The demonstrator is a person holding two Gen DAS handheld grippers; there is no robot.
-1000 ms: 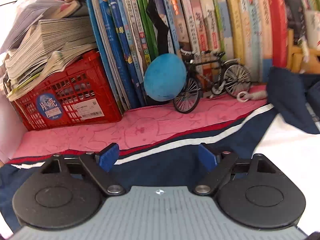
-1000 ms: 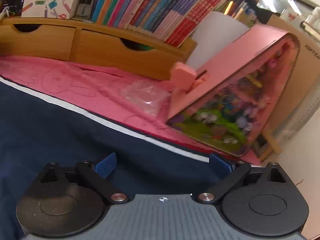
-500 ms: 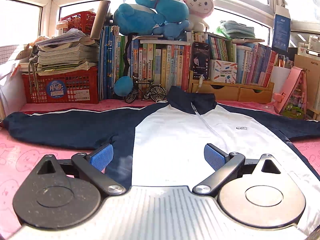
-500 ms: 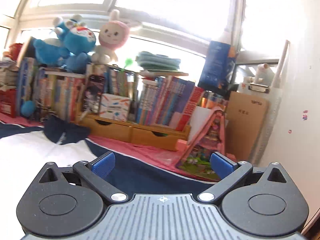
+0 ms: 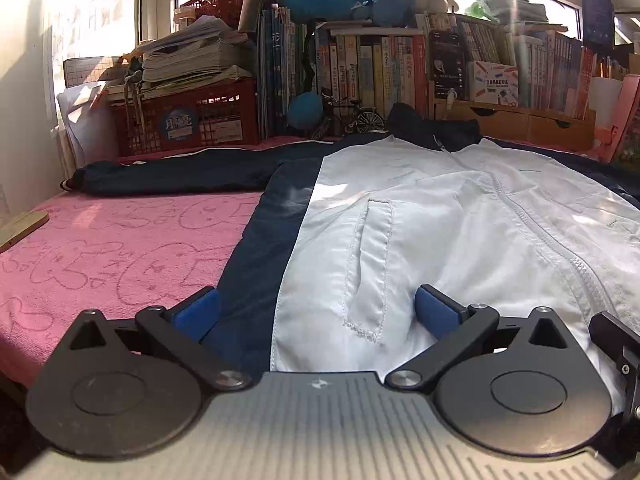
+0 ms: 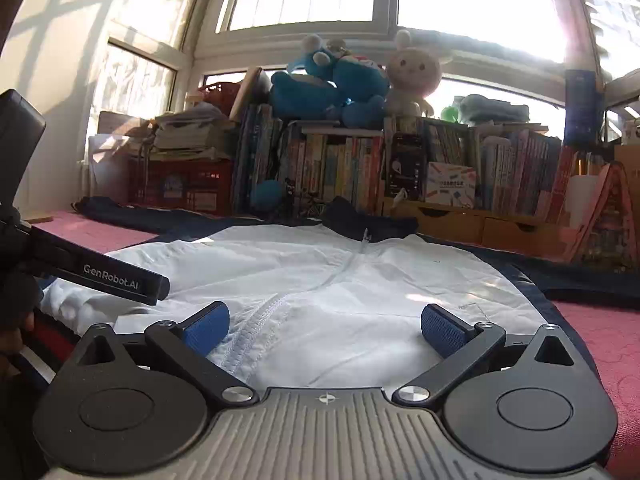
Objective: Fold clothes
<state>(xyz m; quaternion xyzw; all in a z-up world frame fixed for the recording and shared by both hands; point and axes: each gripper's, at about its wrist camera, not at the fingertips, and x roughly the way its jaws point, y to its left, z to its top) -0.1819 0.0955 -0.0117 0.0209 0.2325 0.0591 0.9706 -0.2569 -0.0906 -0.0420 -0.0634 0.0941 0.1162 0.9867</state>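
A jacket [image 5: 440, 220] with a white front, navy sides and navy sleeves lies flat and zipped on a pink towel [image 5: 120, 248], collar toward the books. My left gripper [image 5: 316, 304] hovers low at the near hem over the left pocket [image 5: 372, 264]. Its jaws are opening, and the cloth under them is not pinched. My right gripper [image 6: 324, 320] stands open at the hem, the zip [image 6: 256, 324] by its left finger, nothing gripped. The left tool's black bar [image 6: 120, 280] shows in the right wrist view.
A wall of books [image 5: 380, 68] lines the back, with a red crate [image 5: 188, 120] of papers at the left and plush toys [image 6: 344, 80] on top. A toy bicycle [image 5: 352, 118] and wooden drawers [image 5: 520, 120] stand near the collar. A pink toy house [image 6: 604, 216] leans at the right.
Both grippers pulled back from the sleeves to the jacket's near hem. The left came away from the red crate. The right swung from the pink toy house to face the collar.
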